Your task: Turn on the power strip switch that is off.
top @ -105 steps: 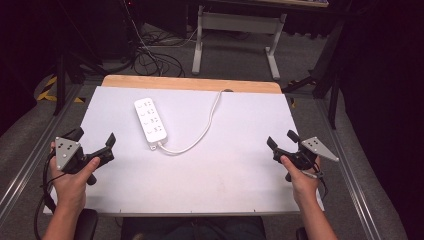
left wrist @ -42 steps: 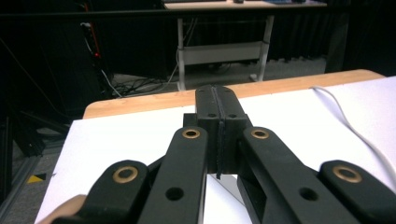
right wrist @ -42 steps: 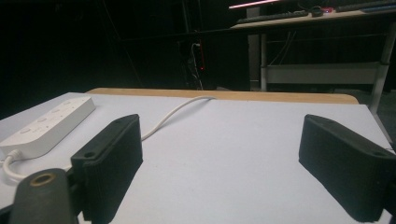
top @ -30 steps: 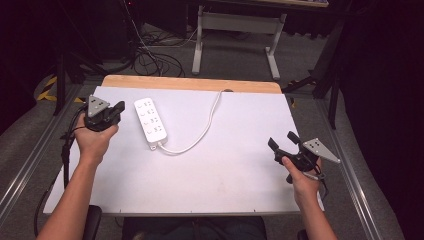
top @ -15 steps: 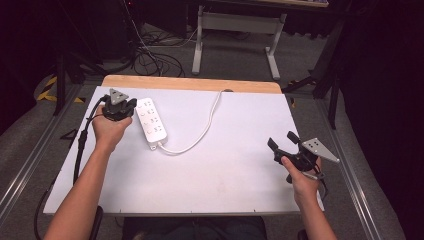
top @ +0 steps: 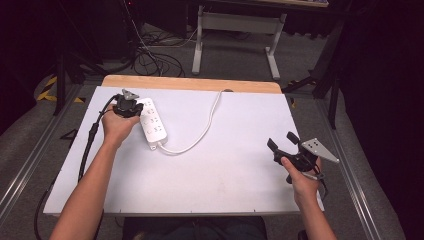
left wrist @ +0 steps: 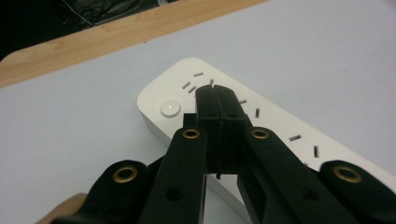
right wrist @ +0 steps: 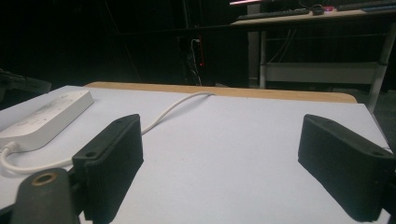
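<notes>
A white power strip (top: 152, 122) lies at the far left of the white tabletop (top: 225, 190), and its cable (top: 200, 132) curves off toward the back edge. My left gripper (top: 136, 107) is shut with nothing in it. In the left gripper view its joined tips (left wrist: 215, 91) hover over the strip (left wrist: 280, 126), just right of the round button (left wrist: 170, 108); contact cannot be told. My right gripper (top: 280, 141) rests open and empty near the front right. In the right gripper view the jaws (right wrist: 222, 128) stand wide apart, with the strip (right wrist: 46, 114) far off at the left.
A wooden strip (top: 190, 82) edges the back of the table. Metal rails (top: 30, 165) run along both sides. Behind the table, on the floor, stand a desk frame (top: 235, 30) and a tangle of cables (top: 150, 55).
My left hand has travelled from the front left up to the far left, then rightward and down onto the strip's button end. The right hand has stayed still.
</notes>
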The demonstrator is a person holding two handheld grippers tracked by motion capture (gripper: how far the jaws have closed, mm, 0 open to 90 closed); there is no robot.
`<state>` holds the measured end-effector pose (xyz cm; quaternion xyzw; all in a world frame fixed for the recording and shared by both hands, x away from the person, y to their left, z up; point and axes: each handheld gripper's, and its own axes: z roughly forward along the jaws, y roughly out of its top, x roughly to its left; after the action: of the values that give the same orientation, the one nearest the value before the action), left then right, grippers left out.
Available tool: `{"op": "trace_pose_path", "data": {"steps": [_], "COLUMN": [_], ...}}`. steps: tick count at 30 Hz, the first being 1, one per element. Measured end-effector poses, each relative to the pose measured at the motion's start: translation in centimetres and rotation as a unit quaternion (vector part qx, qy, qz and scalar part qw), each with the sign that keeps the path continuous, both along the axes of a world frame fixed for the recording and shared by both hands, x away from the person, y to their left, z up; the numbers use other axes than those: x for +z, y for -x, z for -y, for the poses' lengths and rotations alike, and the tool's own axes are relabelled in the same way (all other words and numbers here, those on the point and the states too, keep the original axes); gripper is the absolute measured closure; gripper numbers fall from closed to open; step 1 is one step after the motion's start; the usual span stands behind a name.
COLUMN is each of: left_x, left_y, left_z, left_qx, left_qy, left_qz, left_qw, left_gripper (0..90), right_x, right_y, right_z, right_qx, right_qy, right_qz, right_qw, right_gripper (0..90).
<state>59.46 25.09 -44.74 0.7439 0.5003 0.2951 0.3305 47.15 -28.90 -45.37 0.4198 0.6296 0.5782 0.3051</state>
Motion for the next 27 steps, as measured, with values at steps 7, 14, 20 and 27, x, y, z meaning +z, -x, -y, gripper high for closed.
{"op": "trace_pose_path", "data": {"steps": [7, 14, 20, 27], "left_x": [-1.0, -1.4, -1.5, -1.8], "left_y": [-0.5, -0.6, -0.5, -0.3], "left_z": [-0.1, 0.2, 0.6, 0.9], "left_qx": [0.002, -0.006, -0.004, -0.014], "left_qy": [-0.006, -0.011, -0.034, -0.031], "left_qz": [-0.027, -0.026, -0.023, -0.022], "left_qw": [0.9996, 0.9996, 0.9991, 0.9992], "left_gripper": [90.0, 90.0, 90.0, 90.0], "right_x": [0.0, 0.0, 0.0, 0.1], "right_y": [0.0, 0.1, 0.1, 0.2], "right_z": [0.0, 0.0, 0.0, 0.1], "right_qx": [0.000, 0.000, -0.001, 0.000], "right_qy": [0.000, -0.002, -0.003, -0.002], "right_qz": [0.000, 0.000, 0.001, 0.004], "right_qw": [1.0000, 1.0000, 1.0000, 1.0000], "right_gripper": [14.3, 14.2, 14.3, 14.3]}}
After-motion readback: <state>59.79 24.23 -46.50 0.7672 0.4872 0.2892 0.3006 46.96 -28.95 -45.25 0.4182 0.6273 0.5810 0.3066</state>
